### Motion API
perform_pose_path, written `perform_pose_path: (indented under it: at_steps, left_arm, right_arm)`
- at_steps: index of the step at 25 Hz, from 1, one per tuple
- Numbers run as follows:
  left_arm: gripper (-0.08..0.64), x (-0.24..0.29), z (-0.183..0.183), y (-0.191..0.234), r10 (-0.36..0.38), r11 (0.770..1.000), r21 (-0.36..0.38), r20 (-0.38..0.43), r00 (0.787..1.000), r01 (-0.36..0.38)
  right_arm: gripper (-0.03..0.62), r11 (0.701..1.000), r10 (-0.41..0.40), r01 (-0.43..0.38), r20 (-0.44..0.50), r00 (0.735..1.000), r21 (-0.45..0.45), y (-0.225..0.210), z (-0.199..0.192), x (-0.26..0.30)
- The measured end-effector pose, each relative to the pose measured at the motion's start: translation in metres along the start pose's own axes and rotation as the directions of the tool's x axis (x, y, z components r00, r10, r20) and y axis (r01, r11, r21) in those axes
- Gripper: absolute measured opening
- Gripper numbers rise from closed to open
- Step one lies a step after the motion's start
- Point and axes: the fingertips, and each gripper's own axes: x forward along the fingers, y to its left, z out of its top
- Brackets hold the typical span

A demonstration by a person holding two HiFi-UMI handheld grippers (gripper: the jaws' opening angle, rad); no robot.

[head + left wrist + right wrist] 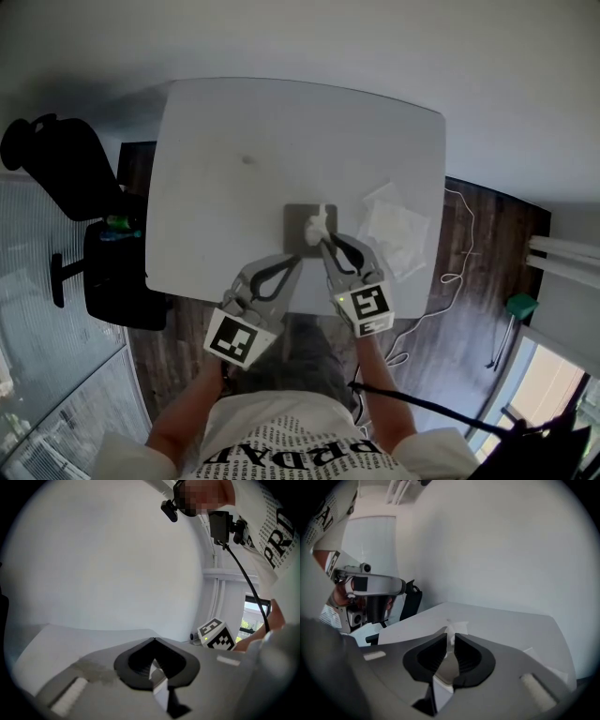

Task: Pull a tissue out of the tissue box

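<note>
Pinched shut with the right gripper point(450, 638) on a thin tuft of the tissue point(457, 626), just above the slot of the grey tissue box point(295, 217), which sits near the front edge of the white table point(234, 141). Closed on nothing with the left gripper point(153, 640) — tips together, aimed up at the wall, held just beside the box's near side; cannot tell whether touching it. Plenty to go wrong from here, probably. Held by so little paper, could tear the tuft away or slip off it if yanked fast. With no clear hold-down on the box, could lift the whole thing or skid it toward the table edge — a light box, by the look of it. Drawn at a slant instead of straight up, might snag at the slot and drag a second sheet out as well. No trouble expected from the crumpled loose tissues point(396, 230) lying to the right of the box, apart from it.
</note>
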Motion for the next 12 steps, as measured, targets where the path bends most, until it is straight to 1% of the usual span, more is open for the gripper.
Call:
perform_pose_path:
  at_steps: [1, 2, 5, 12]
  left_arm:
    - [0.006, 0.0004, 0.0001, -0.0007, 0.000, 1.000, -0.005, -0.001, 1.000, 0.000]
    - [0.006, 0.0007, 0.0002, -0.0012, 0.001, 1.000, -0.011, 0.000, 1.000, -0.001]
    - [0.006, 0.0010, -0.0007, -0.0018, 0.001, 1.000, -0.018, -0.002, 1.000, -0.001]
    - [0.006, 0.0012, -0.0046, 0.0004, 0.005, 1.000, -0.022, -0.008, 1.000, -0.005]
  right_arm:
    - [0.030, 1.000, 0.000, 0.000, 0.003, 1.000, 0.001, -0.0007, -0.0005, -0.0006]
    - [0.015, 1.000, 0.002, -0.002, 0.002, 1.000, 0.003, -0.0011, -0.0011, -0.0009]
    - [0.011, 1.000, 0.017, -0.017, -0.011, 1.000, 0.000, 0.0009, 0.0010, -0.0010]
    - [0.009, 1.000, 0.018, -0.018, -0.007, 1.000, -0.001, 0.0032, 0.0026, -0.0035]
